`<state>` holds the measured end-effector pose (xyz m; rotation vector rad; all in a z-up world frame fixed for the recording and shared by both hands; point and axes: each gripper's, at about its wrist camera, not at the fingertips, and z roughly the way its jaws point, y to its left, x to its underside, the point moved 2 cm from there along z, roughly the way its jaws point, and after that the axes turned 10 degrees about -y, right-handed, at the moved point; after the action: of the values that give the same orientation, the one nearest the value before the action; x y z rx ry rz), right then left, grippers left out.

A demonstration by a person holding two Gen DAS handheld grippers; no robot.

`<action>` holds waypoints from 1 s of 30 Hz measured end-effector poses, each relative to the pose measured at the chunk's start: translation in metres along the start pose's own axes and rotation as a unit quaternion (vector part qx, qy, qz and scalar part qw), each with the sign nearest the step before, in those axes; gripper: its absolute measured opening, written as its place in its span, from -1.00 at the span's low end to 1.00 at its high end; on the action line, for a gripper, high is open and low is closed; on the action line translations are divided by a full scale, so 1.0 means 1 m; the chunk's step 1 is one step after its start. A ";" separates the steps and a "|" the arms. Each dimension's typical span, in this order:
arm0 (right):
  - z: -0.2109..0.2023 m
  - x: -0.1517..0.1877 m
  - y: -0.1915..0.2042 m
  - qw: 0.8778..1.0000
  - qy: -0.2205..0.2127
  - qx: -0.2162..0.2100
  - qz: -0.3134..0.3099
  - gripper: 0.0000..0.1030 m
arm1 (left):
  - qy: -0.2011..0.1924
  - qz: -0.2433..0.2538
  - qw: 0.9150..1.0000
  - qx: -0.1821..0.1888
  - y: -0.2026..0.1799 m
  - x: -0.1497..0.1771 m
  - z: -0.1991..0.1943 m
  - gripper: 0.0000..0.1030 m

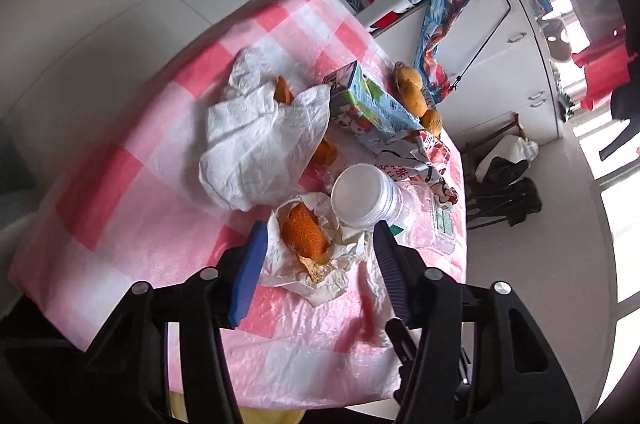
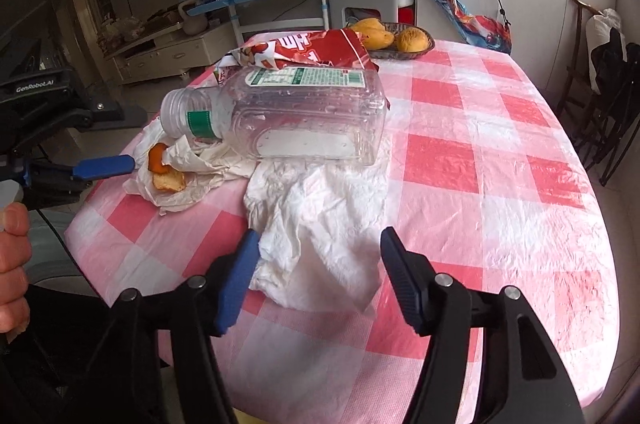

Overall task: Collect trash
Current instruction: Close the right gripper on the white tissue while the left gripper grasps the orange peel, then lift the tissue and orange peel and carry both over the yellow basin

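Plastic sheeting in pink and white checks covered the table (image 2: pixel 500 128), and every position below is given relative to the clear bottle (image 2: pixel 288 116) that lay on its side near the table's middle. The left gripper (image 1: pixel 320 256) stood partly open around a crumpled napkin holding orange peel (image 1: pixel 304 236), just beside the bottle's open mouth; its pads did not appear to press on the paper, so nothing was held. The right gripper (image 2: pixel 316 264) was also partly open, its jaws either side of a larger white tissue (image 2: pixel 316 224) in front of the bottle (the blue pad seemed to touch the tissue's edge, but no grip was made). A red snack wrapper (image 2: pixel 304 52) lay behind the bottle, a juice carton (image 1: pixel 368 100) beyond it, and a basket of mangoes (image 2: pixel 400 40) farther back.

Judged step: pickup of the soft trash, both grippers positioned but not yet closed. The next move called for closing each pair of jaws on its paper bundle, low enough to gather the peel with the napkin and not spill it.

Clearance: the napkin lay close to the table's near edge, so a pull toward that edge risked dropping peel to the floor. Open tablecloth to the right of the bottle gave free room for lifting.
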<state>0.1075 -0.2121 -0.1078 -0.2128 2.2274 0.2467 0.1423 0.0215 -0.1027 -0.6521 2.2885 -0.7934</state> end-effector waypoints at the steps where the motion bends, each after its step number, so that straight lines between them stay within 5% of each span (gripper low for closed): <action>1: 0.000 -0.001 0.000 1.000 -0.004 -0.003 0.000 0.18 | 0.002 -0.006 1.000 0.001 0.003 0.000 0.003 -0.01; 8: 0.003 -0.010 0.002 1.000 -0.022 -0.009 -0.001 0.18 | -0.008 -0.026 1.000 0.002 0.006 0.002 0.013 -0.15; 17: 0.016 -0.002 0.004 1.000 -0.005 -0.010 -0.002 0.15 | 0.011 0.009 0.999 -0.033 0.003 0.005 0.027 -0.24; 20: 0.016 0.001 0.005 1.000 -0.005 -0.004 -0.011 -0.01 | 0.010 0.007 0.999 -0.042 0.007 0.002 0.028 -0.43; 22: 0.015 0.001 0.005 1.000 -0.004 -0.004 -0.013 -0.30 | 0.010 0.005 0.999 -0.039 0.009 0.001 0.028 -0.52; 30: 0.013 0.004 0.001 1.000 -0.003 -0.012 0.004 -0.59 | -0.004 -0.002 1.000 -0.009 0.019 0.000 0.014 -0.68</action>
<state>0.1150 -0.2080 -0.1186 -0.2167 2.2198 0.2782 0.1474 0.0295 -0.1240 -0.6677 2.2906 -0.7708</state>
